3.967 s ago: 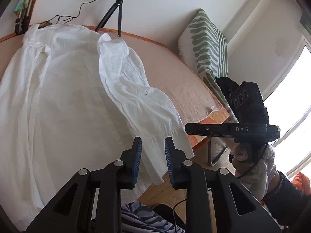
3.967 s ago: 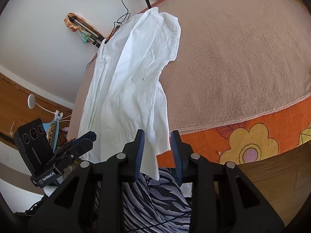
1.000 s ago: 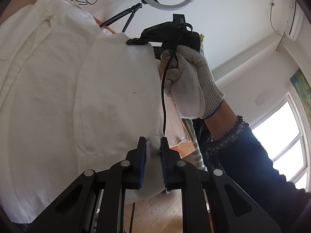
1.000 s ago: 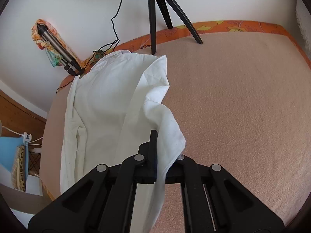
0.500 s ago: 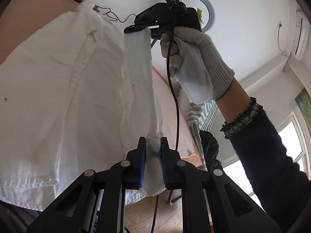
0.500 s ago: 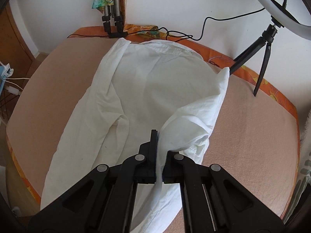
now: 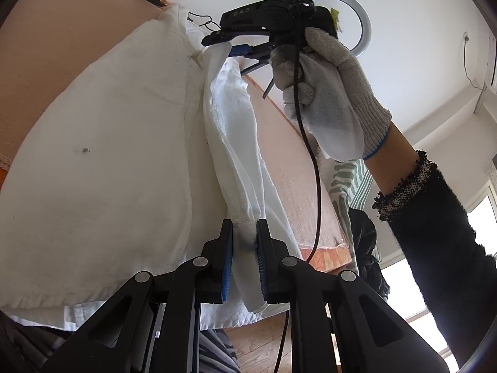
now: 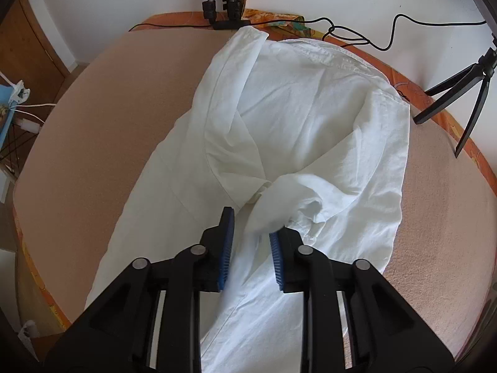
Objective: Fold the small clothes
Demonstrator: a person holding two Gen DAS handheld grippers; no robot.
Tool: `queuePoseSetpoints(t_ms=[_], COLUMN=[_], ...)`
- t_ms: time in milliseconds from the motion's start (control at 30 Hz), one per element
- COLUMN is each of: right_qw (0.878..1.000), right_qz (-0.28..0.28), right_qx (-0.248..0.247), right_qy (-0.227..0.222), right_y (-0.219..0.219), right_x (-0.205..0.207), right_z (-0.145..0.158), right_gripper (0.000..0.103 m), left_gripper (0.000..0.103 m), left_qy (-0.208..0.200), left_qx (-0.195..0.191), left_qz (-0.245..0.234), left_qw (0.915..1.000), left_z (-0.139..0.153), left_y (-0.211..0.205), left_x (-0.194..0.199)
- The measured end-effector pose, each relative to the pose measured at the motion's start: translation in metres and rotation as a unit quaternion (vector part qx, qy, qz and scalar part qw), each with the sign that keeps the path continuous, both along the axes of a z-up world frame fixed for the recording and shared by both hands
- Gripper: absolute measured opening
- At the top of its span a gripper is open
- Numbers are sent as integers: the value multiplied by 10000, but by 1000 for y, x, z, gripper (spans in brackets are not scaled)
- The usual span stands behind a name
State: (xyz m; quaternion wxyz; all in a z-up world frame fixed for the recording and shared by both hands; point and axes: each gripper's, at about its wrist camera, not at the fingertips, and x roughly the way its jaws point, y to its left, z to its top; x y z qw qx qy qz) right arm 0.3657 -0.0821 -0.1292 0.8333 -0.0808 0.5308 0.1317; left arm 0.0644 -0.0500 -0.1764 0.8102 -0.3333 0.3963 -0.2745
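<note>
L gripper (image 7: pixel 243 245), nearest: jaws pinched on the hem end of the white cotton shirt (image 7: pixel 102 161), which lies flat on the peach blanket-covered table (image 7: pixel 56 49). The folded side strip runs lengthwise away from it, near hem to far collar. R gripper (image 8: pixel 248 233) at the far end, in a gloved hand (image 7: pixel 326 93): jaws opening, cloth between the pads but slack, prob. just let go. Next move prob. falls to L: nearer, only grip left.

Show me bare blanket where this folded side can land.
Bare peach blanket lies left of the white shirt, toward the wooden door, and a narrower strip sits right of it below the black tripod. The far edge is crowded with cables.
</note>
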Motion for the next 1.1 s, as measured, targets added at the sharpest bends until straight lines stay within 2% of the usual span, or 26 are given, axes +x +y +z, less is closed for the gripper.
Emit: queuePoseSetpoints(t_ms=[33, 167, 200, 300, 433, 600, 767, 933, 1000, 1033, 1100], right_qw=[9998, 9951, 9930, 9885, 9813, 9690, 9710, 9685, 9681, 9663, 9617], right_qz=[17, -289, -380, -563, -791, -796, -655, -751, -727, -732, -807], right_qx=[84, 859, 1027, 1339, 1756, 2284, 2188, 2221, 2243, 2300, 2462], right_qy=[-154, -408, -445, -415, -27, 504, 711, 834, 847, 892, 897], right_y=[-8, -66, -81, -121, -152, -146, -123, -115, -113, -113, -117], right_x=[-7, -44, -58, -110, -179, -244, -270, -273, -271, -270, -269], right_z=[12, 54, 60, 62, 34, -8, -34, -49, -52, -54, -55], right_gripper=[43, 44, 45, 45, 45, 45, 45, 45, 26, 11, 8], left_gripper=[13, 13, 13, 13, 13, 13, 13, 13, 13, 13, 13], left_qy=[12, 28, 30, 92, 105, 55, 94, 65, 84, 114, 159], left_qx=[3, 41, 58, 61, 132, 255, 267, 256, 205, 149, 4], left_qz=[-2, -40, -58, -85, -126, -159, -157, -211, -236, -239, -254], left_qw=[10000, 10000, 10000, 9999, 9998, 9995, 9995, 9994, 9995, 9995, 9996], left_z=[0, 0, -3, 3, 8, 12, 8, 8, 7, 7, 6], left_y=[0, -1, 8, 0, -2, -5, -6, -3, -1, -1, 0], left_x=[0, 4, 0, 11, 15, 16, 18, 20, 20, 21, 21])
